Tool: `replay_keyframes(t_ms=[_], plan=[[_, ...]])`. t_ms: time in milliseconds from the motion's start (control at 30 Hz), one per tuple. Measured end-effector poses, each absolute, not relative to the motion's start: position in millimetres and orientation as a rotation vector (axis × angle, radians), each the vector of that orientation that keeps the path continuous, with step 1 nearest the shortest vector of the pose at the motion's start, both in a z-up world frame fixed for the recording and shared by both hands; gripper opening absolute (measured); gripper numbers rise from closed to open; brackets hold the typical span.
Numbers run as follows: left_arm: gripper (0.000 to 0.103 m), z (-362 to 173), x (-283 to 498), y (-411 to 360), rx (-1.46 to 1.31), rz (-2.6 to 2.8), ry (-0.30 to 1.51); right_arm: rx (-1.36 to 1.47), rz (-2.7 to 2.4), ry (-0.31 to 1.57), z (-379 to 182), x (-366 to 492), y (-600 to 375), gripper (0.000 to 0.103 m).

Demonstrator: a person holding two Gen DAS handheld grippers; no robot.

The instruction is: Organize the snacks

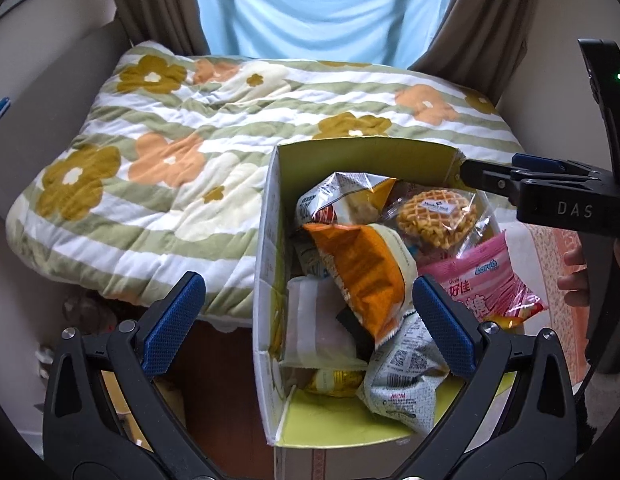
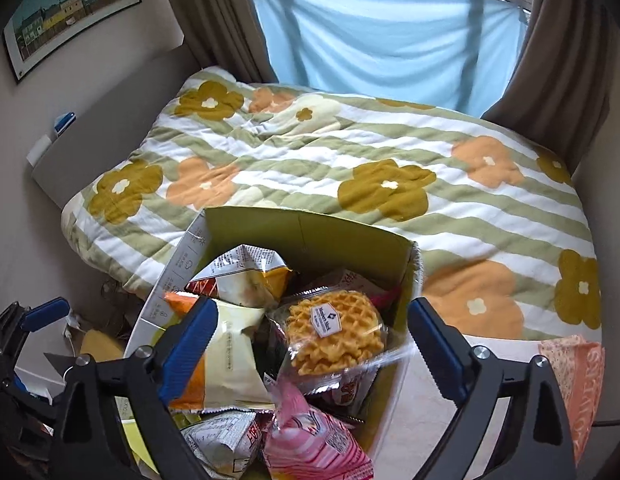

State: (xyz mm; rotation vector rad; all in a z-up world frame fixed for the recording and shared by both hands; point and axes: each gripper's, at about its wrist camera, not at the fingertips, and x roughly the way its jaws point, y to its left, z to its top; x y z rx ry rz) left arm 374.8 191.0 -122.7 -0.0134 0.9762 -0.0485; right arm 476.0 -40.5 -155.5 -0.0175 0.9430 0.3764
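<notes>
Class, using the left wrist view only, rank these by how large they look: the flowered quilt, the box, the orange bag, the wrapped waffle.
1. flowered quilt
2. box
3. orange bag
4. wrapped waffle
The bag lies nearer the camera, so its lead over the waffle is unsure.

Open cardboard box (image 1: 270, 240), yellow-green inside, standing at the bed edge – packed with snacks. Wrapped round waffle (image 1: 435, 216) on top at the far right, orange chip bag (image 1: 361, 276) tilted across the middle, pink candy bag (image 1: 481, 280) hanging over the right wall – silver packs underneath.
</notes>
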Motion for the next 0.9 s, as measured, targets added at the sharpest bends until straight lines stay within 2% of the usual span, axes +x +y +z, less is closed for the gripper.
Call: replay_keyframes(t_ms=[233,467,700,900], plan=[[0.103,-111.5,352.0,182.8,-0.007,-0.052,0.951,0.012,0.361,0.885,-134.9,446.2,-55.1,0.094],[0.103,-54.5,307.0,156.5,0.031,-0.031,0.805,0.025,0.345,0.759,-82.5,388.6,-85.5,0.094],[0.103,9.8,218.7,107.2,0.046,-0.049,0.603,0.011,0.210,0.597,-25.6,279.7,-144.6,0.094],[0.103,23.7,138.6,70.9,0.041,-0.077,0.525,-0.002,0.066,0.536,-21.0,181.9,-188.7,0.094]])
